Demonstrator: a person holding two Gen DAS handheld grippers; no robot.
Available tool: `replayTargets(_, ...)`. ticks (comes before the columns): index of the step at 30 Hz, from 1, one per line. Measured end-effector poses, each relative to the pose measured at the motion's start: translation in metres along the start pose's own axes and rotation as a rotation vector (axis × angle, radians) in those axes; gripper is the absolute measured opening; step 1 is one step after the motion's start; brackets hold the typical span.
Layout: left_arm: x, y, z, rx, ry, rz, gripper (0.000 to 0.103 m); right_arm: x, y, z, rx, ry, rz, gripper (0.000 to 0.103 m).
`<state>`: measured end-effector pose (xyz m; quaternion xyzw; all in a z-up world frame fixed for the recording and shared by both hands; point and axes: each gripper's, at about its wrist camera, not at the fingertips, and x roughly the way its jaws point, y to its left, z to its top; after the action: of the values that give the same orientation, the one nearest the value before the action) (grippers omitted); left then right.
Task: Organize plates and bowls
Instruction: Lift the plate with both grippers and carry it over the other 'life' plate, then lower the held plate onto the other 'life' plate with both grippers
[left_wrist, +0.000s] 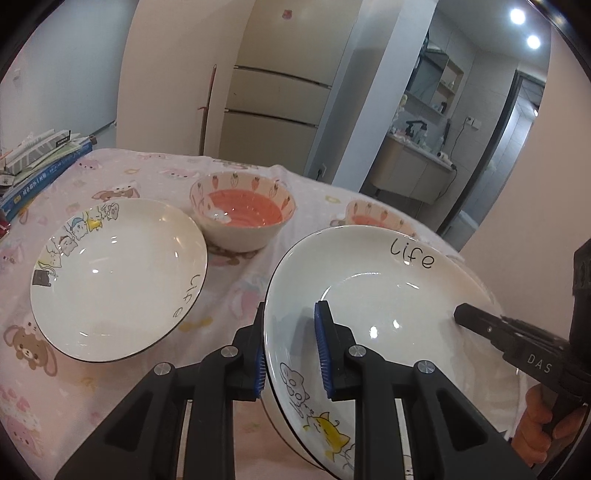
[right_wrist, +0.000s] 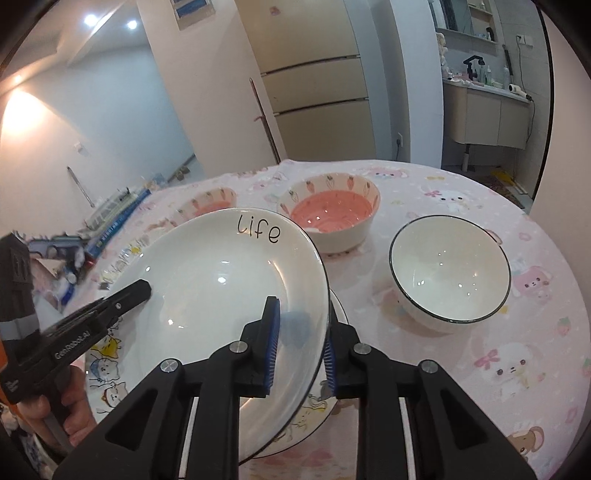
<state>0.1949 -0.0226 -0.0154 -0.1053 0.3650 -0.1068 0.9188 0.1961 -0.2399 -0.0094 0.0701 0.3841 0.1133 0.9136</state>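
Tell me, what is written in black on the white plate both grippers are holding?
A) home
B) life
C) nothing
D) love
B: the held plate, gripped at its rim by the left gripper and the right gripper, reads "life" near its far edge.

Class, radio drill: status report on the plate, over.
Left gripper, right gripper both clamped on life plate rim. Second plate alongside. Pink bowl beyond.
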Motion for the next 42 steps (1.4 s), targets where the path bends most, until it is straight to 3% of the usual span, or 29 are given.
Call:
replayTargets(15,0.029,0.006,-0.015,-0.004,0.115,0.065,0.024,0.035,-0.005,-0.011,-0.001,0.125,-0.020,0.024)
replayTargets(21,0.031,0.002,-0.018,0.022,0.113,0.103,0.024,0.042,0.000,-0.015,-0.024,0.145,-0.048,0.025)
replayTargets(37,0.039,-0.004,-0.022,0.071,0.138,0.128,0.027,0.045,-0.005,-0.013,-0.028,0.169,-0.058,0.027)
replayTargets(42,0.039,0.002,-0.018,0.054,0.170,0.085,0.027,0.045,-0.005,-0.013,-0.025,0.172,-0.050,0.027)
